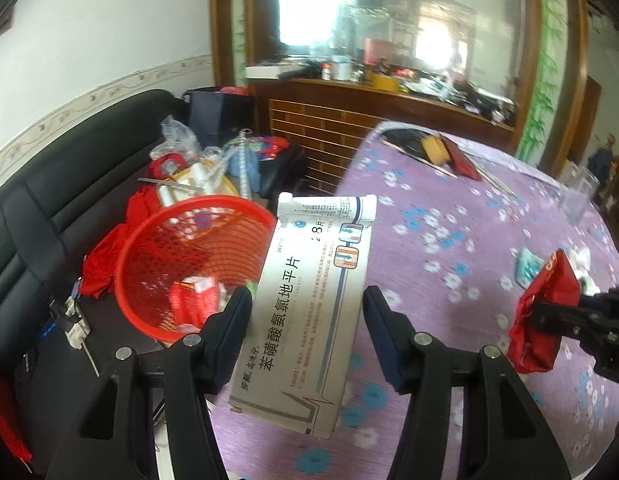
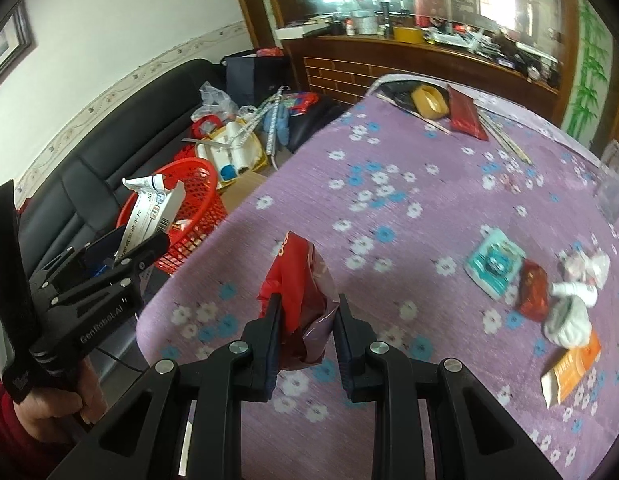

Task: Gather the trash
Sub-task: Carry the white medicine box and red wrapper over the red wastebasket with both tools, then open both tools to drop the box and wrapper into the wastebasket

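Note:
My left gripper (image 1: 305,300) is shut on a white medicine box (image 1: 309,300) with its top flap open, held over the table's left edge beside a red mesh basket (image 1: 149,264). Some red and white packaging lies in the basket. My right gripper (image 2: 307,308) is shut on a crumpled red wrapper (image 2: 301,280) above the purple flowered tablecloth (image 2: 389,208). The left gripper (image 2: 121,256) with the box (image 2: 149,208) shows at the left in the right wrist view, near the basket (image 2: 193,208). The right gripper's wrapper (image 1: 545,312) appears at the right in the left wrist view.
On the cloth lie a teal packet (image 2: 493,264), a dark red wrapper (image 2: 531,288), white crumpled paper (image 2: 573,304) and an orange box (image 2: 569,368). A black sofa (image 1: 37,216) piled with bags stands behind the basket. A wooden cabinet (image 1: 333,128) lines the far wall.

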Action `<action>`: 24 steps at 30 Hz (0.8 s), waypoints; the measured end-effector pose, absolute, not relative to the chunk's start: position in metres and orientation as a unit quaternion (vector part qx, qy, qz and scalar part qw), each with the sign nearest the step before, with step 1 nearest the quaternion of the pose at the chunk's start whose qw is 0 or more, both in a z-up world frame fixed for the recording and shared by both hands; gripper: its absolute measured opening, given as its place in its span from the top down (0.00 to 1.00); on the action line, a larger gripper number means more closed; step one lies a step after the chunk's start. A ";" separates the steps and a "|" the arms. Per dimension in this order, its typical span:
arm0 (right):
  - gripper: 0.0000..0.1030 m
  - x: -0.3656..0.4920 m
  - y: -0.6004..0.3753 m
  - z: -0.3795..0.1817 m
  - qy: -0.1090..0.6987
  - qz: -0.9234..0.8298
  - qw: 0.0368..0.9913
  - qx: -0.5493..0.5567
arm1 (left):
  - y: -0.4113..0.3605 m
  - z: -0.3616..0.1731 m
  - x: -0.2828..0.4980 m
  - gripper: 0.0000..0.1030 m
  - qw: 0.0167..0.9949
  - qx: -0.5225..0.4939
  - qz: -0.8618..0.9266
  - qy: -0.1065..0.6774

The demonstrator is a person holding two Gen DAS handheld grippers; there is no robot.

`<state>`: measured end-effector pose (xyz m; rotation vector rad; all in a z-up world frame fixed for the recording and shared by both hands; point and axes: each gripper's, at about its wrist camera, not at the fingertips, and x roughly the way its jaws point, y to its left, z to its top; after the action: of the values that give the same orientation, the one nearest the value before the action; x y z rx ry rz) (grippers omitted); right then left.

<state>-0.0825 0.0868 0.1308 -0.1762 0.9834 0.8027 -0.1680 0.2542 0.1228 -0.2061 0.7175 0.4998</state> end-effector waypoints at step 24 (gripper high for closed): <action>0.75 -0.089 0.283 0.169 0.419 0.504 0.746 -0.120 | 0.399 0.119 -0.203 0.45 0.866 -0.185 0.323 0.336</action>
<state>-0.0891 0.2827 0.1689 -0.2637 0.9163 1.1030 -0.2034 0.3989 0.1192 -0.3869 0.7029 0.6757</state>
